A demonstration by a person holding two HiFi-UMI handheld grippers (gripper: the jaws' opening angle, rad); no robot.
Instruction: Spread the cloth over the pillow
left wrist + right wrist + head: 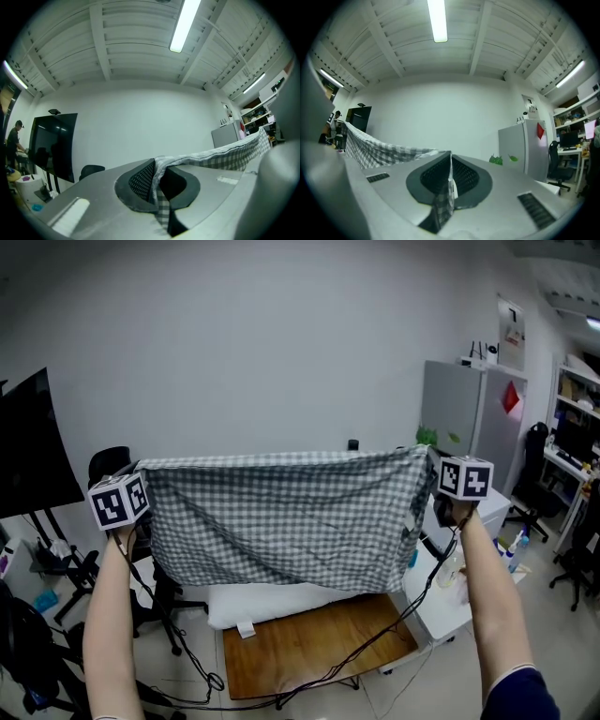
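Head view: the grey-and-white checked cotton cloth (281,517) is stretched wide in the air as one flat sheet. Its upper hem is pulled nearly straight, and its lower edge sags in a shallow curve. It hangs above the long white pillow (272,604) and in front of it, so only the pillow's lower strip shows under the hem. The pillow lies along the far edge of the brown wooden table (319,643). The left claw (139,474) is at the cloth's upper left corner and the right claw (439,465) at its upper right corner. Both claws are raised well above the pillow, one past each of its ends.

Left gripper view: the cloth's corner comes up between the two dark, dotted pads (140,180) of the left claw (157,187). A narrow checked strip is caught in the seam where the pads meet. From there the hemmed edge of the cloth (225,157) runs off to the right in a taut band. The claw is clenched on that corner, its jaws pressed together with only the fabric between them.

Right gripper view: the same kind of hold shows on the other corner. A folded sliver of check is pinched upright between the ribbed pads (433,176) of the right claw (450,178). The rest of the cloth (375,150) stretches away to the left. This claw is likewise clamped tight on the fabric.
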